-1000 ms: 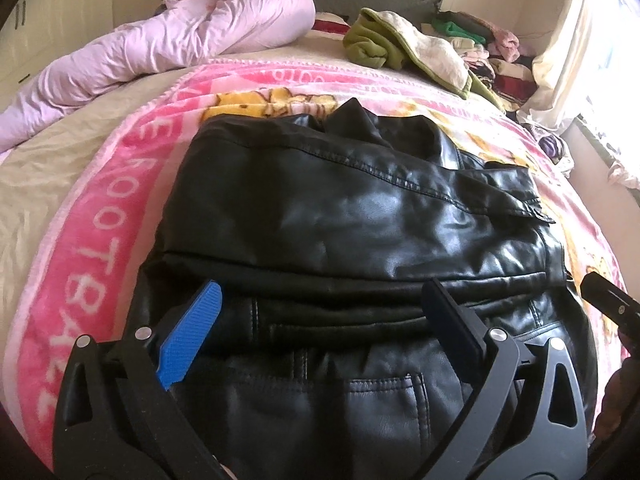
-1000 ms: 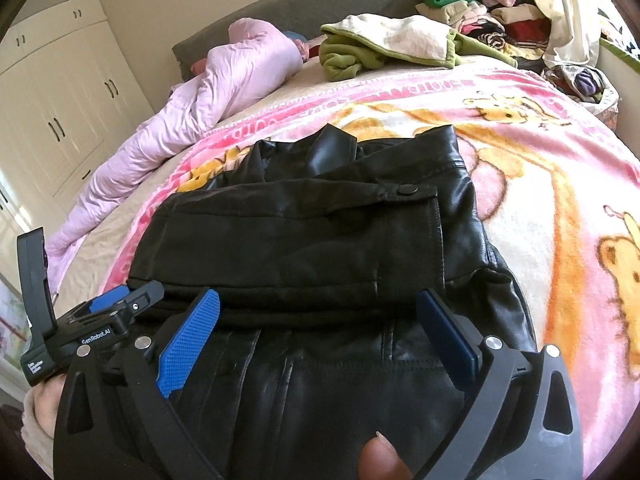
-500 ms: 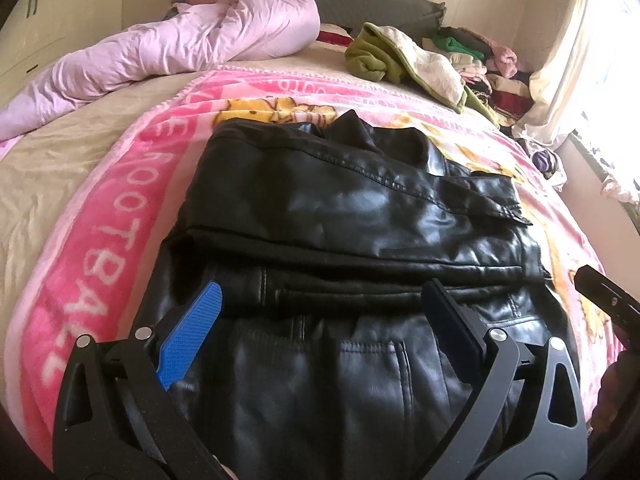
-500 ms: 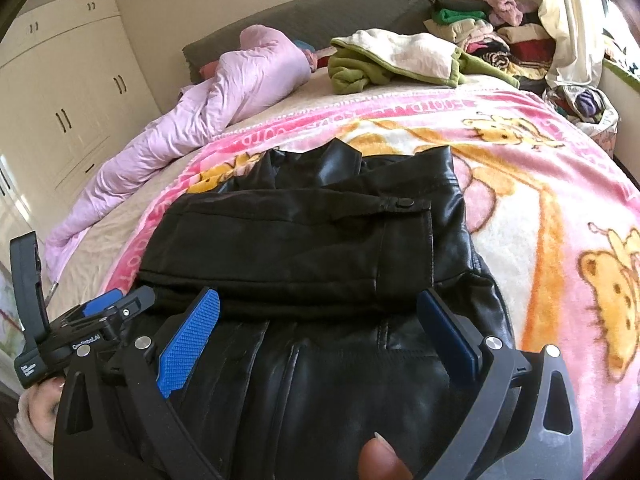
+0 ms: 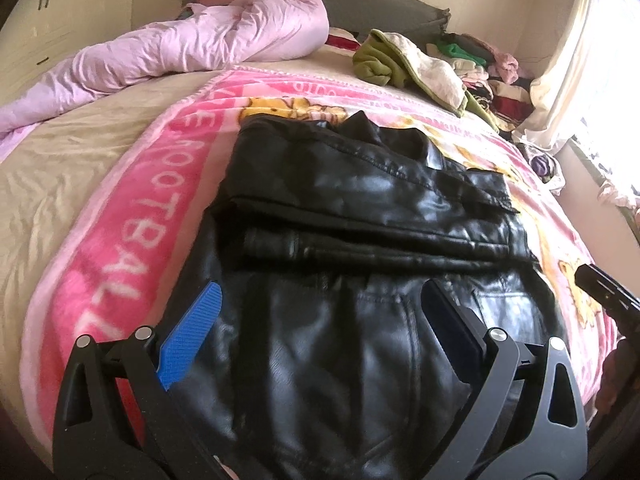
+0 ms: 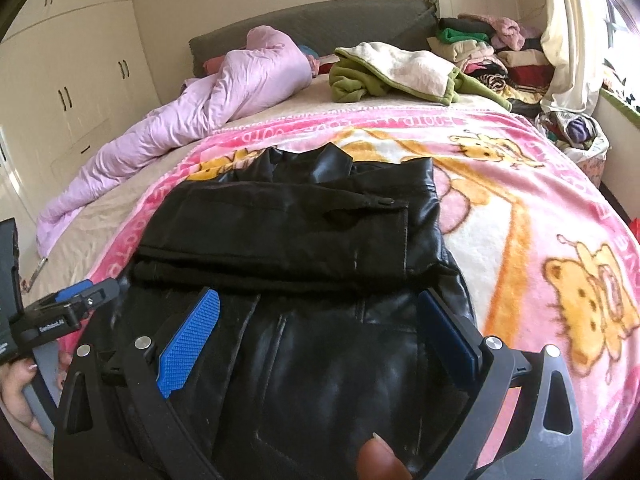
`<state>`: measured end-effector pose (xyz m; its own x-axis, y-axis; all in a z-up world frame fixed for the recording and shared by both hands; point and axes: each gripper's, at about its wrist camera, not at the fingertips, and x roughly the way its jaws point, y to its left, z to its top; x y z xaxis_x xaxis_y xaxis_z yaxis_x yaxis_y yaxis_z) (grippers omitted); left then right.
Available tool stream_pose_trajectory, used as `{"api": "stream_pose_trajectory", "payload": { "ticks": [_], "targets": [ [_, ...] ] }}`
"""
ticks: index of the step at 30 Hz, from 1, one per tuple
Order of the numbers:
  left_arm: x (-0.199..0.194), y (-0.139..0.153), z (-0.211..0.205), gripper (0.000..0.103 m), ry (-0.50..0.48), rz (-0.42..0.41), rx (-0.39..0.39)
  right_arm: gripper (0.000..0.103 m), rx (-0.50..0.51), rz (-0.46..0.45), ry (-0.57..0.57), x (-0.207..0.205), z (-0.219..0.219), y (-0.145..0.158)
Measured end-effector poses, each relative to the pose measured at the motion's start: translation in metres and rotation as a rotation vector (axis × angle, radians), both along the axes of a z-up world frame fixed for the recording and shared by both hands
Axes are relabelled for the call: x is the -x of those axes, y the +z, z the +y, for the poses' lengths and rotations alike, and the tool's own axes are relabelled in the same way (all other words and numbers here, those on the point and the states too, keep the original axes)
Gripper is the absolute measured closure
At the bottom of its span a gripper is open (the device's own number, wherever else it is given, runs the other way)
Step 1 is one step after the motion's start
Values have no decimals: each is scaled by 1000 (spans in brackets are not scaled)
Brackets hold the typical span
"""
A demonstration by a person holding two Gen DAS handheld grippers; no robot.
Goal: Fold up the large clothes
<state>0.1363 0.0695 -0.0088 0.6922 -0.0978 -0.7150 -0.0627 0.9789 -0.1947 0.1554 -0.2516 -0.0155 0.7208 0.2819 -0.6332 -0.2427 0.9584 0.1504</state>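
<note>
One black leather jacket [image 5: 360, 248] lay partly folded on the pink blanket [image 6: 520, 216] covering the bed, with bare blanket left wide on either side. Two grippers, the left gripper [image 5: 320, 320] and right gripper [image 6: 320, 320], hovered over its near hem, both with jaws apart and holding nothing.

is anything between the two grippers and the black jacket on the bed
Nothing visible. Both the left gripper and the right gripper are open directly over the near part of the black leather jacket, which lies partly folded on the pink blanket; other clothes lie far behind.
</note>
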Motion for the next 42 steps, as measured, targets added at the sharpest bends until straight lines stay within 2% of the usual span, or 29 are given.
{"api": "stream_pose_trajectory", "payload": {
  "ticks": [13, 19, 31, 42],
  "targets": [
    [36, -9, 15, 10, 40, 33, -87, 5, 0, 17, 10, 23, -14, -5],
    [51, -12, 22, 10, 55, 47, -98, 5, 11, 41, 13, 36, -21, -11],
    [71, -27, 32, 10, 77, 116, -162, 5, 52, 122, -9, 57, -44, -41],
    [86, -37, 31, 10, 48, 171, -178, 5, 70, 187, -15, 73, -59, -67]
  ]
}}
